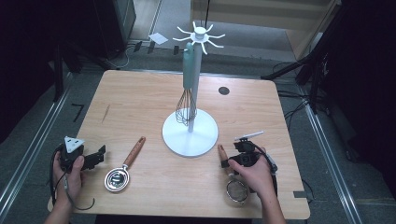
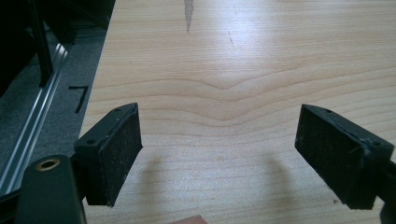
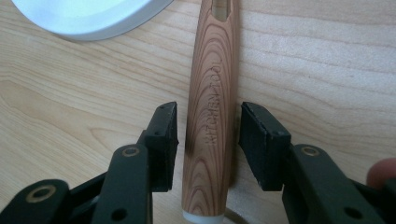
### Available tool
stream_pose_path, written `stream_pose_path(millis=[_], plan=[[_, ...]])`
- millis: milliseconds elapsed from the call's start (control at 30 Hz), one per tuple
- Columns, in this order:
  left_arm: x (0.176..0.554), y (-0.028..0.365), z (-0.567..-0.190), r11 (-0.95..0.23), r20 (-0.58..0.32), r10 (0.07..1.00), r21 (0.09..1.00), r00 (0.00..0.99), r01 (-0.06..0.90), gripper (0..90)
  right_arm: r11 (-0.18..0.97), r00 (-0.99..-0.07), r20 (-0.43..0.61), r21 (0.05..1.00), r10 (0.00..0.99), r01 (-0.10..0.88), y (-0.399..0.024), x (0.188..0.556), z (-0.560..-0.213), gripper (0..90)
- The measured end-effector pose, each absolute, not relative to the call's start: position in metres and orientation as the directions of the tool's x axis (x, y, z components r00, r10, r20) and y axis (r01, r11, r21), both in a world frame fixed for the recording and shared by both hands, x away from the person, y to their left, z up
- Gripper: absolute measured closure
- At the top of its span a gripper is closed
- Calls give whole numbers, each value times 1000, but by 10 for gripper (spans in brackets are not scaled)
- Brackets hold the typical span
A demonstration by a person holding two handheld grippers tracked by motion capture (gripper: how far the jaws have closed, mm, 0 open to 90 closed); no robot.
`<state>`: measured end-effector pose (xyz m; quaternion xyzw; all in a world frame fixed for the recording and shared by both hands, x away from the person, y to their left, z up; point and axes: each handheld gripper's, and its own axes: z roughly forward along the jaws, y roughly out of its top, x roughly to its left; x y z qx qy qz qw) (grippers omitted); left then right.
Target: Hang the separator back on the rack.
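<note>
Right claw half-open, straddling the wooden handle – pads not touching; left claw wide, empty

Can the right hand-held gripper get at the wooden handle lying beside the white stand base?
Probably yes. The right hand-held gripper already straddles the wooden handle, with small gaps at both pads, and nothing lies between them.

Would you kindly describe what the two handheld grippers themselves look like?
Both are black. The left gripper carries a grey three-cornered plate on top and trails a dark cable. Its jaws end in rectangular, matte black pads. The right gripper has black linkage arms with brass-coloured rivets. The forearms are sleeveless.
</note>
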<state>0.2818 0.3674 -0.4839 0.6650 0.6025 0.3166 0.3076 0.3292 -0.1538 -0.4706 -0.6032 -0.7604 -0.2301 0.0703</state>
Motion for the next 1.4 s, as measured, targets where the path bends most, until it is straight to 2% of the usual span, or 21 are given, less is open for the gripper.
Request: stream_pose_path(millis=[233,433,533,633,1067,1400], plan=[[282,367,-484,-85,50,996,790,75,607,154,160,-249,390,247,887,956,-152,329,-470,585],[282,367,-484,-86,51,996,790,75,608,155,178,-260,340,254,904,951,-146,327,-469,591],[282,367,-484,-88,53,996,789,75,608,154,195,-270,303,255,914,947,-141,326,-468,609],[282,367,-484,-90,54,996,787,76,610,154,201,-270,271,256,924,946,-140,326,-467,664],[282,367,-484,-88,52,996,787,77,611,154,179,-258,306,261,916,948,-145,326,-468,692],[283,367,-484,-90,53,996,786,79,611,154,164,-268,301,330,915,930,-152,325,-463,694]])
